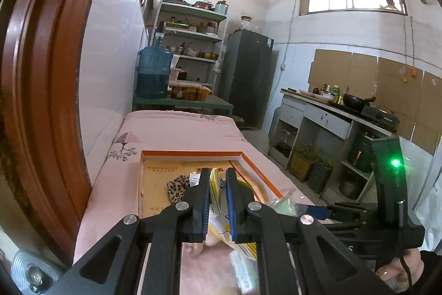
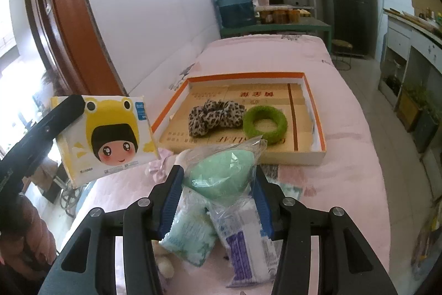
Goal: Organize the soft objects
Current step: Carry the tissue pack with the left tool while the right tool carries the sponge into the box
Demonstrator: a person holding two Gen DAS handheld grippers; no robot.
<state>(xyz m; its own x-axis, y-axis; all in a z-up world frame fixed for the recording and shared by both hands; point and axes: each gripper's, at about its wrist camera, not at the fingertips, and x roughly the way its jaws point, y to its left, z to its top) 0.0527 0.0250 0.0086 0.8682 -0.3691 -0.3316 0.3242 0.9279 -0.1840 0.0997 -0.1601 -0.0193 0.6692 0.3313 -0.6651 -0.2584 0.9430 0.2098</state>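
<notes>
Your left gripper has its jaws nearly closed, pinching the tissue pack by its thin edge to carry it. Your right gripper has its jaws half open, squeezing the bagged green sponge. Beyond both sits the tray on the bed, ready for them.

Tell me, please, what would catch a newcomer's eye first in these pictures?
Probably the cartoon tissue pack, clamped in the left gripper at left above the pink bed. Next, the green item in a clear bag held by the right gripper, before the orange-rimmed box.
</notes>
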